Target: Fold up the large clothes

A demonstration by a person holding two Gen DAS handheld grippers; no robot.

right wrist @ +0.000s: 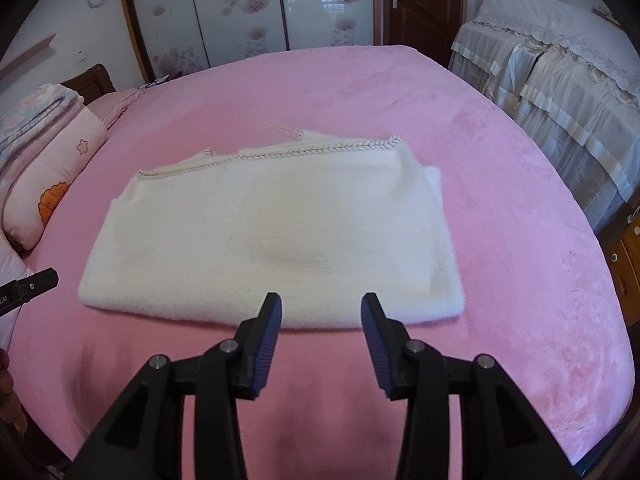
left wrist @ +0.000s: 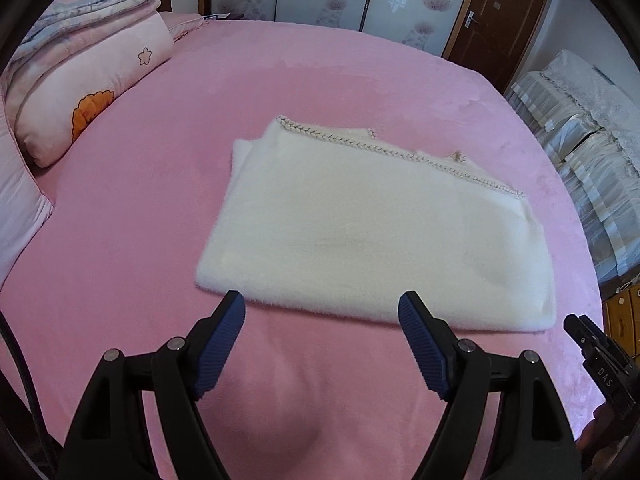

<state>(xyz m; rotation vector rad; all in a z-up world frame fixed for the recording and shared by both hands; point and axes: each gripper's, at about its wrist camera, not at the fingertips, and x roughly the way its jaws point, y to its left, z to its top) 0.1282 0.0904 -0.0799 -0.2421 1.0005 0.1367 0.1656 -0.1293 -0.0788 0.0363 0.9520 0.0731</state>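
The garment (left wrist: 372, 236), white and fuzzy, lies folded into a flat rectangle on the pink bed (left wrist: 160, 200), occupying the centre of both views. A braided trim (left wrist: 400, 152) runs along its far edge. In the left wrist view, the left gripper (left wrist: 322, 310) sits at the lower centre of the frame with its jaws spread wide and holding nothing; its blue pads (left wrist: 222, 344) frame the near edge of the garment, and the fingertips overlap that edge in the picture, though contact cannot be confirmed. In the right wrist view, the right gripper (right wrist: 321, 308) occupies the lower centre with its jaws parted to a moderate gap, narrower than the left, and also holding nothing; its tips overlap the near edge of the garment (right wrist: 272, 240) in the picture. Part of the right gripper appears at the lower right edge of the left view, and part of the left gripper at the left edge of the right view. A rolled quilt (left wrist: 88, 80) lies at the upper left of the bed. A covered sofa (right wrist: 560, 92) stands at the right, and a brown door (left wrist: 504, 16) is at the upper right.
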